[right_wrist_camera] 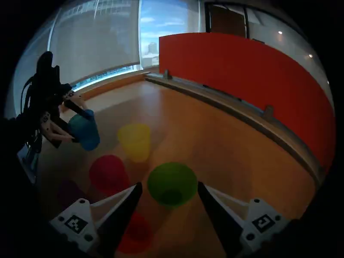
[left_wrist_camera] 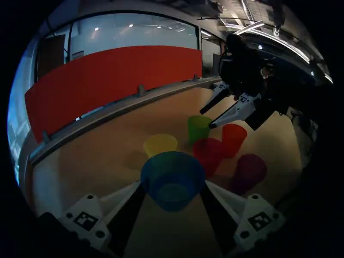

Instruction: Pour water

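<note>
Over the table (left_wrist_camera: 94, 167), your left gripper (left_wrist_camera: 173, 184) holds the blue cup (left_wrist_camera: 173, 172) clamped between its fingers, lifted clear. Your right gripper (right_wrist_camera: 168, 185) has its fingers wide, flanking the green cup (right_wrist_camera: 172, 180) without pressing. You're likely setting up the pour; next, steady green, then tilt blue over it.

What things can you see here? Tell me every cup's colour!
blue cup: one, blue, held up by left gripper
green cup: one, green, on table between right gripper fingers
yellow cup: one, yellow, on table
red cups: two, red, side by side on table
purple cup: one, dark purple, on table
table: one, wooden brown, under the cups
wall panel: one, red, behind table
left gripper: one, white, shut on blue cup
right gripper: one, white, open around green cup
</note>
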Available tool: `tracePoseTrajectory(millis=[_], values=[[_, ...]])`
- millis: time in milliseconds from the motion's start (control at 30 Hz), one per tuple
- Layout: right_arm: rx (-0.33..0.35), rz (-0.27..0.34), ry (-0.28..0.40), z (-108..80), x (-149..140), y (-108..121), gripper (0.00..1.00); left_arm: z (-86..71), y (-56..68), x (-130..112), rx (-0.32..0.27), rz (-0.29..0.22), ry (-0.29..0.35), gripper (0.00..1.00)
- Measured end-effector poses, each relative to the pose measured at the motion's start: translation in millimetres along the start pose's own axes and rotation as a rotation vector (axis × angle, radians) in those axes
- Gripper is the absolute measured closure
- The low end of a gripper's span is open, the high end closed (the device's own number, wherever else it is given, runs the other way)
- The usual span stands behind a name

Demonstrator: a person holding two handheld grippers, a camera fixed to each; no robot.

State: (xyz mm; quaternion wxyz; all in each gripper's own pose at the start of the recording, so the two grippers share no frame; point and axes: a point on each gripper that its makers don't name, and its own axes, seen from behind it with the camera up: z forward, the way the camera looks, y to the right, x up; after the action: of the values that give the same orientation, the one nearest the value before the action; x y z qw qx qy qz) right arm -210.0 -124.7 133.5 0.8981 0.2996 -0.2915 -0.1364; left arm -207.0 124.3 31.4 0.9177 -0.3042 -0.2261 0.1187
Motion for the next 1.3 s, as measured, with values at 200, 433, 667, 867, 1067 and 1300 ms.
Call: tracePoseTrajectory(millis=[200,433,667,867,1067,1300], values=[[-0.005,0.001,-0.024,8.4,-4.2,2.3,0.00,-3.1,0.8,4.4,-0.004,-0.013,0.014,0.17],[-0.003,-0.008,-0.047,20.5,-8.2,1.2,0.00,-7.2,-1.0,5.0,0.001,-0.018,0.020,0.16],[0.002,-0.015,-0.048,29.3,-8.4,-0.6,0.04,-10.2,-2.4,6.5,0.006,-0.020,0.025,0.16],[0.004,-0.015,-0.038,28.4,-7.2,-0.4,0.06,-10.5,-3.0,7.9,0.009,-0.020,0.028,0.16],[0.002,-0.006,0.014,13.0,6.3,-0.4,0.06,-11.7,-2.3,14.3,0.011,-0.022,0.040,0.16],[-0.012,-0.016,0.103,-22.9,36.9,-5.7,0.06,-18.8,-3.5,38.7,0.023,-0.028,0.097,0.17]])
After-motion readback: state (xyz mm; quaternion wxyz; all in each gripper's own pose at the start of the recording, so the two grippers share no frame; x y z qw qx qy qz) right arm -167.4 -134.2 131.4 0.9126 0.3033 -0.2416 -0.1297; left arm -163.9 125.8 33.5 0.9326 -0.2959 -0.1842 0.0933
